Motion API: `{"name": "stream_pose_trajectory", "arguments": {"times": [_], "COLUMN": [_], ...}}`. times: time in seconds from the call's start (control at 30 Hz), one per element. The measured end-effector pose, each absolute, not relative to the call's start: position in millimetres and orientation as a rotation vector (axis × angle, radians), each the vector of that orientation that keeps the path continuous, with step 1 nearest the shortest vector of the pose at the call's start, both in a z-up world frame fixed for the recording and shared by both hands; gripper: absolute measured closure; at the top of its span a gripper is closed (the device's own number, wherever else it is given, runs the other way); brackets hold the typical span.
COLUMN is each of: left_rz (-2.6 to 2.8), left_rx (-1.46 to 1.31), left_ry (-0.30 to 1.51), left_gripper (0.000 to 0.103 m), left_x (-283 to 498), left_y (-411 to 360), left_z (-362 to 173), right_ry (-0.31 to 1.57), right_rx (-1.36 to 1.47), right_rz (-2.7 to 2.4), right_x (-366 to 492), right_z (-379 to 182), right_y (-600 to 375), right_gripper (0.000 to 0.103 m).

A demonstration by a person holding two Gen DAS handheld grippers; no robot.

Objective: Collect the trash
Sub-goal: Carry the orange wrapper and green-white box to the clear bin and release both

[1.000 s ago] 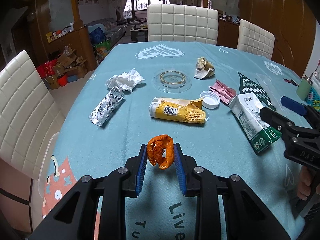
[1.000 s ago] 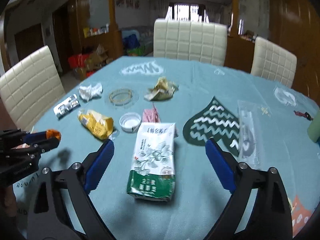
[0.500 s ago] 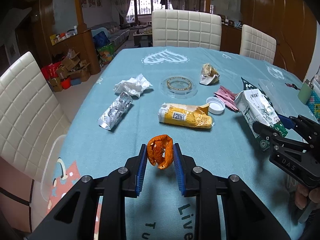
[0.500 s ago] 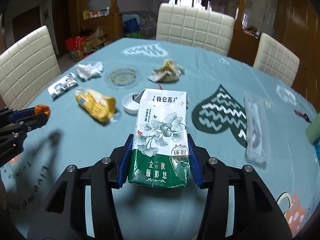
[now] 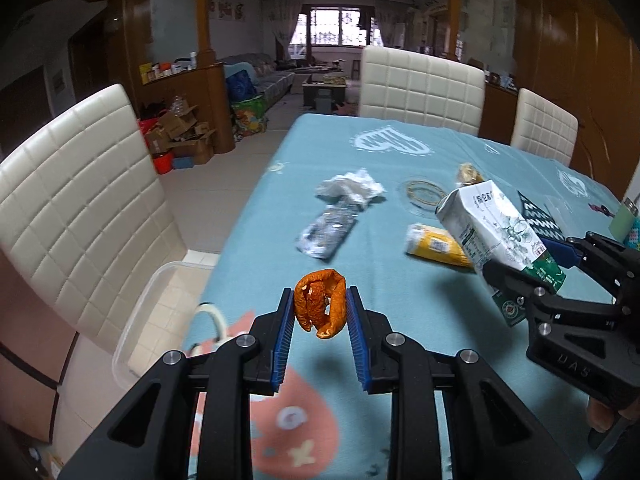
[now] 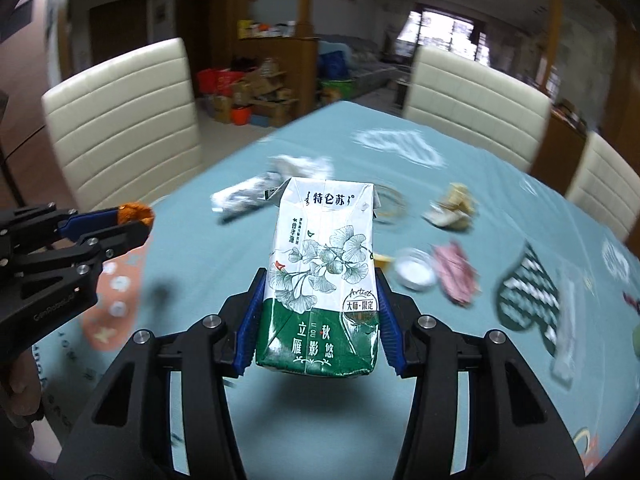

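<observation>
My left gripper is shut on a curled orange peel and holds it above the near left corner of the teal table. My right gripper is shut on a white and green milk carton, lifted off the table; the carton also shows at the right of the left wrist view. On the table lie a crumpled tissue, a silver foil wrapper, a yellow wrapper, a crumpled paper ball, a white lid and a pink wrapper.
A clear plastic bin stands on the floor at the table's left edge, by a cream chair. More cream chairs stand at the far end. A clear round lid lies mid-table. A green cup is at the far right.
My right gripper closed on the milk carton and lifted it off the table toward the left. Both grippers swung left; the left one carried the peel to the table's left edge.
</observation>
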State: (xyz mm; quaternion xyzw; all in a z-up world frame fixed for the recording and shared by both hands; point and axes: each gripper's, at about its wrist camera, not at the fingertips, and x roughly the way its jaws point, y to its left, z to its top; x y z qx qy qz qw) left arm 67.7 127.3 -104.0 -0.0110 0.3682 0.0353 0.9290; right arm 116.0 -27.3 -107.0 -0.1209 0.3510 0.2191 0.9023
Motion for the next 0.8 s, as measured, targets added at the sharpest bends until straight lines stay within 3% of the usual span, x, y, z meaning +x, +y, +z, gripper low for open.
{"name": "stream_pose_trajectory", "arguments": {"times": [0.53, 0.6, 0.63, 0.67, 0.8], "left_rz": [0.265, 0.271, 0.282, 0.294, 0.335], "left_rx": [-0.072, -0.086, -0.09, -0.095, -0.079], "left_ry": [0.78, 0.788, 0.783, 0.765, 0.755], "left_gripper": [0.074, 0.051, 0.03, 0.024, 0.023], "left_x": [56.6, 57.3, 57.5, 56.3, 54.8], "left_y": [231.2, 238.4, 241.3, 244.8, 255.6], "left_z": [-119.5, -123.6, -124.7, -124.9, -128.2], "right_ry": [0.683, 0.676, 0.677, 0.681, 0.698], "right_rx": [-0.339, -0.346, -0.346, -0.346, -0.357], "right_rz": [0.665, 0.664, 0.663, 0.663, 0.66], "right_x": [110.9, 113.8, 114.0, 116.6, 122.0], "right_z": [-100.5, -100.1, -101.6, -102.6, -108.2], "right_y": [106.6, 115.2, 116.5, 119.6, 127.2], "right_gripper": [0.051, 0.051, 0.051, 0.051, 0.051]}}
